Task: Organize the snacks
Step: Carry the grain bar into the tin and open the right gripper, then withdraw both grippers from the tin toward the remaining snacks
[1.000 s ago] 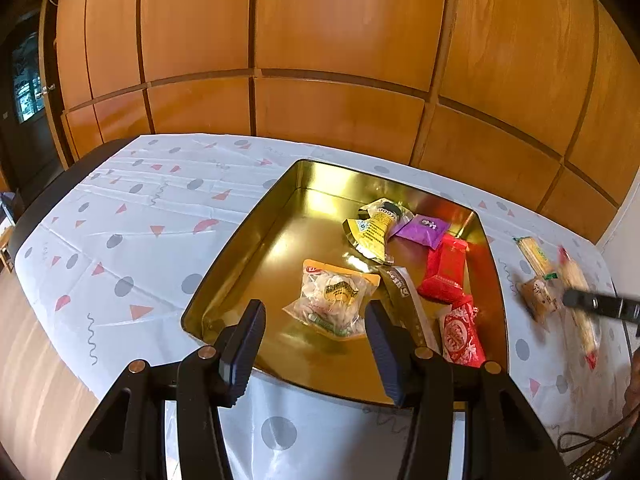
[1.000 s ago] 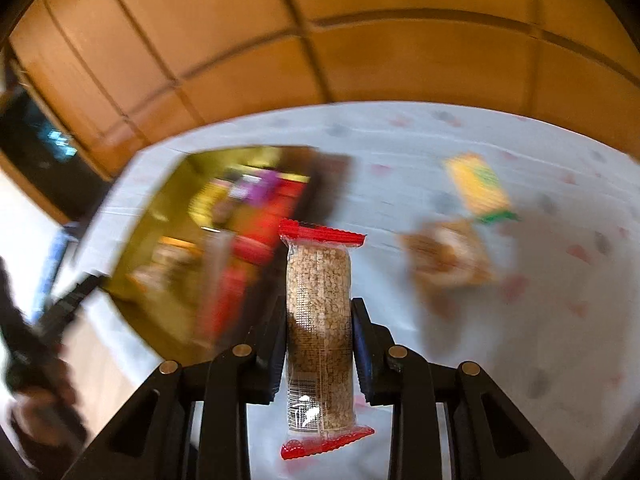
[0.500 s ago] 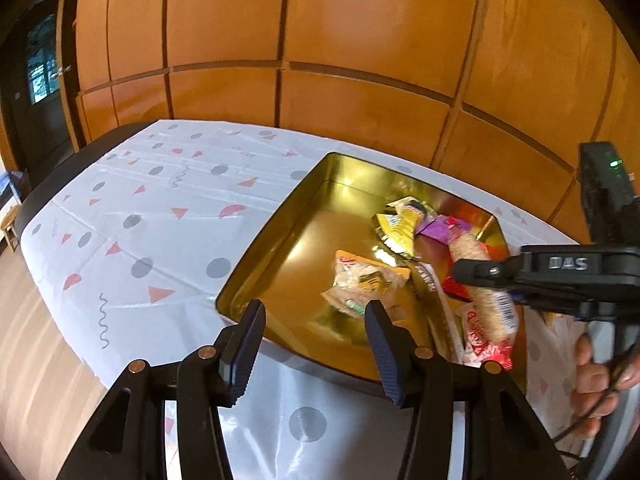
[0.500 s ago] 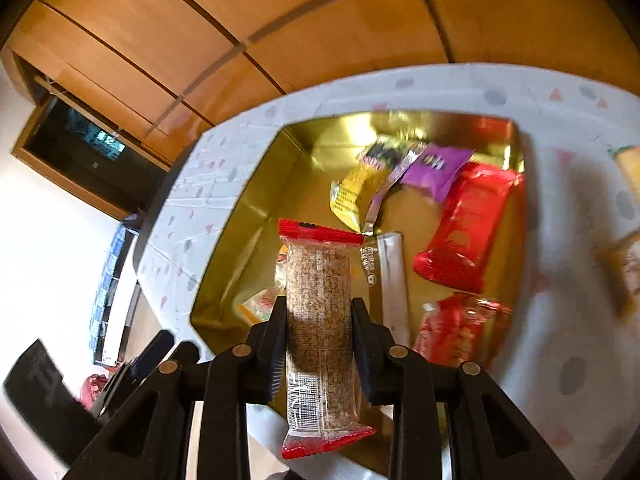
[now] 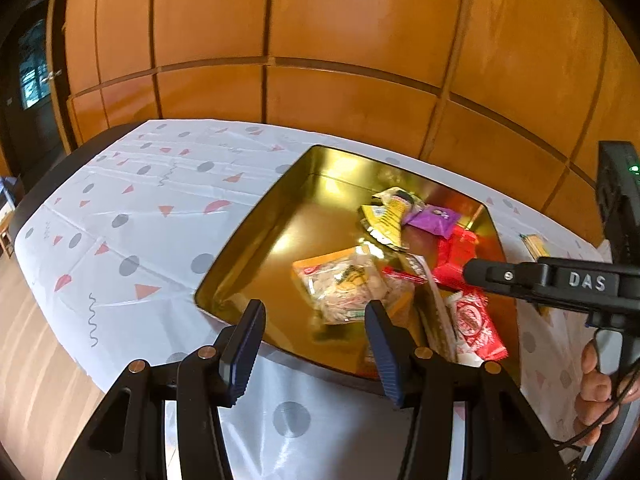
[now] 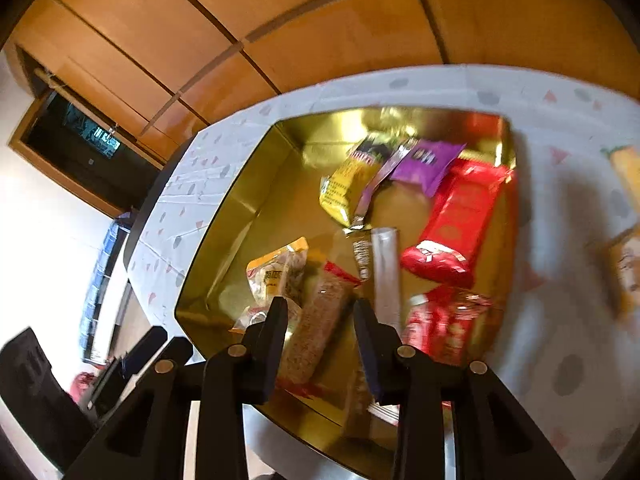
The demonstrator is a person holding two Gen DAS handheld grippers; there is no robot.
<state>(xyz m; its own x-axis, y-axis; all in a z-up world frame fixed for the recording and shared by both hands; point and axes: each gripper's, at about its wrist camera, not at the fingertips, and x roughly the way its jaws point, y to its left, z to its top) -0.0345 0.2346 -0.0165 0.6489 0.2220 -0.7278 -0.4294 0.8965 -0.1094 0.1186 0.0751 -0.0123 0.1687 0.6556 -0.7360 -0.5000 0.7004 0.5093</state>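
Grain bar dropping into gold metal tray (image 6: 224, 220)

R gripper (image 6: 320, 316) jaws just opening, red-ended clear-wrapped grain bar (image 6: 320, 316) loose btwn them, near tray's front edge; L gripper (image 5: 312, 340) half open, empty.

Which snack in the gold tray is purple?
The small purple packet at the far end of the gold tray, between the yellow packet and the big red one.

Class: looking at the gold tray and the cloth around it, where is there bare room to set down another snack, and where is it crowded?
Free: the gold tray's left half, between its left wall and the yellow packet; also the spotted tablecloth left of the tray. Crowded: the tray's right side, around the red packet.
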